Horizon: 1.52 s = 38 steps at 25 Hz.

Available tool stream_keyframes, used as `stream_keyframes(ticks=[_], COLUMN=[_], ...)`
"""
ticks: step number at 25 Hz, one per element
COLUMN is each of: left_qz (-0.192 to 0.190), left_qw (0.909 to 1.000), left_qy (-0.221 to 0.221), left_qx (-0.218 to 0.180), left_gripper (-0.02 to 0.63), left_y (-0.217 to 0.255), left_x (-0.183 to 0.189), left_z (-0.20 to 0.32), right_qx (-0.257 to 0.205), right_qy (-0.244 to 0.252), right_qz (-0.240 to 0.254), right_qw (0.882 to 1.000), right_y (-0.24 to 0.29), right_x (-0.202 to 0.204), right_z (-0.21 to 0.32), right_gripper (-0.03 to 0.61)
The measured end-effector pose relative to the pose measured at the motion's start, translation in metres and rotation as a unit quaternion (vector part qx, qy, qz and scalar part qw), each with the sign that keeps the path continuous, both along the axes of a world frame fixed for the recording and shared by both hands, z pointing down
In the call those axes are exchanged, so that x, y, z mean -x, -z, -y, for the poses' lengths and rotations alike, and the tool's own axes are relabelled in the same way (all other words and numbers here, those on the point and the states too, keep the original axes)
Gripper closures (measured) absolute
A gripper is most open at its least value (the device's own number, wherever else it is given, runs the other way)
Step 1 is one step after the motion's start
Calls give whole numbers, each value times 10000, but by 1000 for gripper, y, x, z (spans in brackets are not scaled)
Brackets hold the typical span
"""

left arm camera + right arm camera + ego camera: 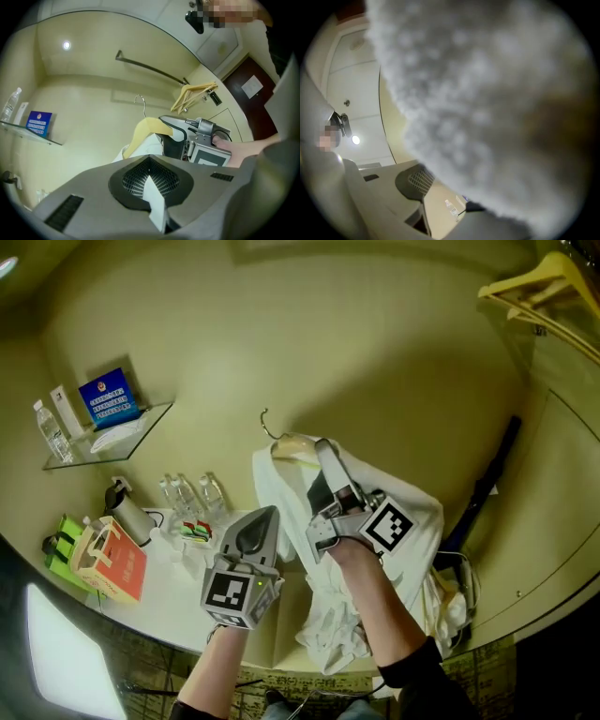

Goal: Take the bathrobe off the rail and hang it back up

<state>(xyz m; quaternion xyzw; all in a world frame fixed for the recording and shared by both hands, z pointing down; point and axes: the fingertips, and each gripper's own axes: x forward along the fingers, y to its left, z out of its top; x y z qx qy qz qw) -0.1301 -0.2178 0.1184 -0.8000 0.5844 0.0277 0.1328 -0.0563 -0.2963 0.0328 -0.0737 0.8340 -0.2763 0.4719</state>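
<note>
The white bathrobe [412,521] hangs on a pale wooden hanger [145,127], held in the air off the rail [150,69]. My right gripper [325,452] is shut on the hanger's shoulder with the robe's collar over it. It points upward, and its marker cube is near the robe's middle. In the right gripper view the fluffy robe [487,93] fills most of the picture and only one finger [417,180] shows. My left gripper [270,514] is beside the robe's left edge, shut on a thin white strip of the robe [154,201]. The hanger's metal hook [139,101] is free.
Spare wooden hangers [544,282] hang on the rail at the upper right. A glass shelf [141,427] holds a bottle and a blue card. On the white counter [169,610] stand a kettle [131,517], water bottles [192,493] and an orange box [112,559]. A dark door [253,89] is at the right.
</note>
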Motion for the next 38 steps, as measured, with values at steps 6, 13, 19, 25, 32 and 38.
stream_keyframes(ticks=[6,13,19,25,32,38], left_qz=[-41,6,208,374,692,924], left_qw=[9992,9955,9924,9870,9797,9738], left_qy=[-258,-524,-724,-896,-883,-880], left_qx=[-299,-785,-971,-1277,-1663,-1884], left_gripper=[614,614,614,614,614,614], left_y=[70,141,181,228,282,335], left_x=[-17,-25,-32,-52,-69,-78], left_z=[8,22,33,29,24,23], right_qx=[-313,-462,-755,-900,-1342,-1247], right_qy=[-228,-339,-609,-671,-849,-996], right_qz=[83,381,337,481,441,480], right_qw=[9992,9976,9947,9925,9863,9860], right_y=[65,133,179,221,288,337], right_x=[-19,-33,-44,-57,-64,-68], right_z=[-13,-19,-25,-30,-41,-31], right_gripper=[382,383,382,382,383,383])
